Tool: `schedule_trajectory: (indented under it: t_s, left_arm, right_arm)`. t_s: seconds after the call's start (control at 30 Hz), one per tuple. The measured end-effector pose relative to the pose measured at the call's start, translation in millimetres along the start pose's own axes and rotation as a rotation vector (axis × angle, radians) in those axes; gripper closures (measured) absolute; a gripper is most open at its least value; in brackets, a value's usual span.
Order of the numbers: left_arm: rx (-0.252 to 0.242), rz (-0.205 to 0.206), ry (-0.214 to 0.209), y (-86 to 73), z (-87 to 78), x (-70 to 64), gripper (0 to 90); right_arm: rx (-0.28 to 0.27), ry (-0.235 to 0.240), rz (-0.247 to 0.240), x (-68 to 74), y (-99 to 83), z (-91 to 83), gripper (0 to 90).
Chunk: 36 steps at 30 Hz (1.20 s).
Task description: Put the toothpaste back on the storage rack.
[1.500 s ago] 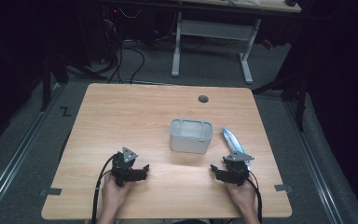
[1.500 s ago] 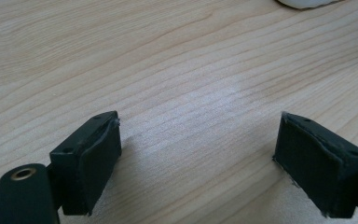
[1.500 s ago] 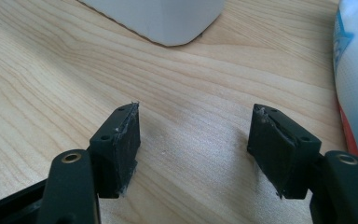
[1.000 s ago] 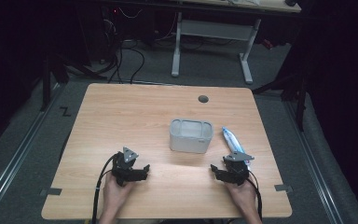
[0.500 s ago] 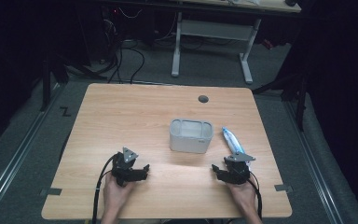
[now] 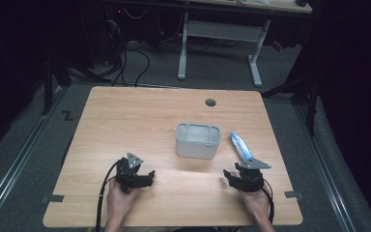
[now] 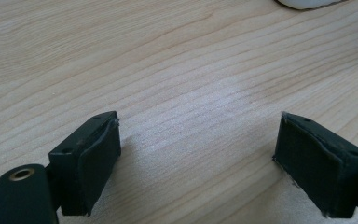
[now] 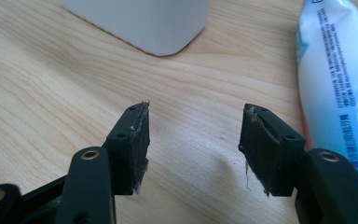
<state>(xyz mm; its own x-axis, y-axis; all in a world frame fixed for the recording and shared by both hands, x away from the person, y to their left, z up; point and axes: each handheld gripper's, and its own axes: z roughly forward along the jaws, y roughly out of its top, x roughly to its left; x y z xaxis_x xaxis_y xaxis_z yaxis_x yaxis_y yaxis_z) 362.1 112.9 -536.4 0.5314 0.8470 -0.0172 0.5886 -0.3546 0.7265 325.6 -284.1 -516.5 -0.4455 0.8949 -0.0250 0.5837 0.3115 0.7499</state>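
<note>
Right gripper point(image 6: 242, 176) seen nudged slightly right/back versus half second ago, jaws spread, nothing held. Tube point(image 6: 240, 146) lying just beside it, right of grey container point(image 6: 198, 140), apart from it. Left gripper point(image 6: 136, 176) parked wide open on bare table point(image 6: 125, 121), unchanged. Approach on tube probably being lined up; shift barely resolvable from high view

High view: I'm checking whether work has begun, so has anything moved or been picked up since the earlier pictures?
Nothing visibly changed. The left gripper and right gripper rest near the table's near edge, jaws open and empty. The box and the tube lie where they were.
</note>
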Motion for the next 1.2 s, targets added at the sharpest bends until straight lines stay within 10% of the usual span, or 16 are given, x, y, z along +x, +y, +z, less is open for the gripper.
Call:
schedule_trajectory:
  t_s: [1.2]
  left_arm:
    - [0.0,-0.009,0.01,-0.3,-0.4,-0.8,15.0]
  right_arm:
    - [-0.073,-0.043,0.088,-31.9,14.7,-25.4,48.7]
